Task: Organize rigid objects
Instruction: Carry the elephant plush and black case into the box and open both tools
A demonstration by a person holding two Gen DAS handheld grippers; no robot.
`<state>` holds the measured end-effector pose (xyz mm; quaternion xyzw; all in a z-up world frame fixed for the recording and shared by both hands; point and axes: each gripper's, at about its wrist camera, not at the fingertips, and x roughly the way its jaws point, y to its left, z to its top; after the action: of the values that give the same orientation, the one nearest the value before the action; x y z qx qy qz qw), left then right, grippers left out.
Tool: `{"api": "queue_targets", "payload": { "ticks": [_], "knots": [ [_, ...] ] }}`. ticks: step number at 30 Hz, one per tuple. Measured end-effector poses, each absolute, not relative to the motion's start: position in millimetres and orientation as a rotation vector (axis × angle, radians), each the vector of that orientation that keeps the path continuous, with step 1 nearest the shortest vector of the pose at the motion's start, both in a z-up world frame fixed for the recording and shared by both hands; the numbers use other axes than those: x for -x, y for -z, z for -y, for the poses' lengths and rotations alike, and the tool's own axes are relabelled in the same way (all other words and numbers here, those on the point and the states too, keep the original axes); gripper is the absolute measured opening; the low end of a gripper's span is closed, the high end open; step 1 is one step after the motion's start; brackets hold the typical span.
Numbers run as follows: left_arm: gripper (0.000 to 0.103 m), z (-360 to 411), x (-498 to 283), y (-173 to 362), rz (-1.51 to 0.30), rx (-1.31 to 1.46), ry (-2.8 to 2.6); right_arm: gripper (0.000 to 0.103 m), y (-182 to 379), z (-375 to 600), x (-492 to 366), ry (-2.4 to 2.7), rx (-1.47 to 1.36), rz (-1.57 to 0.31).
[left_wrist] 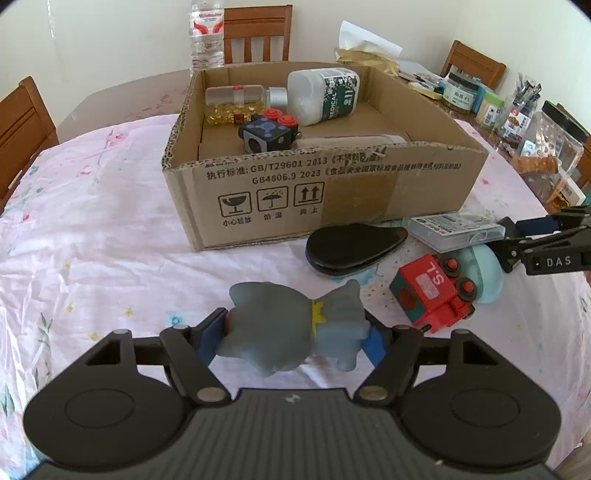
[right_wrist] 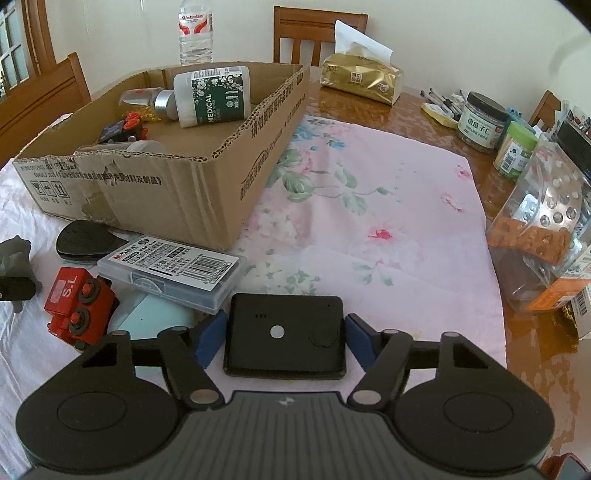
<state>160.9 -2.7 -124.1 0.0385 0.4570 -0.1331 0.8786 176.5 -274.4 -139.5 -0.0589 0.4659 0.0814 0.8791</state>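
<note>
My left gripper (left_wrist: 295, 336) is shut on a grey toy elephant (left_wrist: 291, 325) with a yellow collar, held above the cloth in front of the cardboard box (left_wrist: 325, 184). My right gripper (right_wrist: 282, 341) is shut on a flat black device (right_wrist: 284, 336), to the right of the box (right_wrist: 207, 184); it also shows at the right edge of the left wrist view (left_wrist: 517, 240). The box holds a white medical bottle (left_wrist: 325, 96), a clear capsule bottle (left_wrist: 236, 103) and a dark toy car (left_wrist: 267, 133). On the cloth lie a red toy train (left_wrist: 432, 295), a black oval case (left_wrist: 354, 247), a clear plastic box (left_wrist: 458, 229) and a pale blue object (left_wrist: 484, 273).
A water bottle (left_wrist: 207, 33) stands behind the box. A gold tissue pack (right_wrist: 362, 77), jars (right_wrist: 480, 122) and clear containers (right_wrist: 546, 229) crowd the table's right side. Wooden chairs (left_wrist: 258, 33) surround the table. Flowered cloth (right_wrist: 369, 221) lies right of the box.
</note>
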Motion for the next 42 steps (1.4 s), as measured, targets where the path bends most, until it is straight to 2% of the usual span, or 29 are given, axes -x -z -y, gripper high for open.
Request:
{"api": "queue_targets", "payload": {
  "ticks": [14,22,30,42],
  "knots": [
    [0.072,-4,-162,103,-0.976,-0.129,0.317,0.074,119,281,-170,-0.177,0.175,-0.993],
    [0.072,-8,-161,80,-1.009,-0.174,0.332,0.074,62,272,-172,-0.281,0.228,-0.917],
    [0.072,-16,-159,57,-0.969,-0.151,0.317,0.074,23,246,-210,-0.394,0.24,-0.807],
    [0.072,-23,-166,40,-0.939,-0.12,0.258,0.074,36,202,-276,-0.475,0.288,-0.784]
  ]
}}
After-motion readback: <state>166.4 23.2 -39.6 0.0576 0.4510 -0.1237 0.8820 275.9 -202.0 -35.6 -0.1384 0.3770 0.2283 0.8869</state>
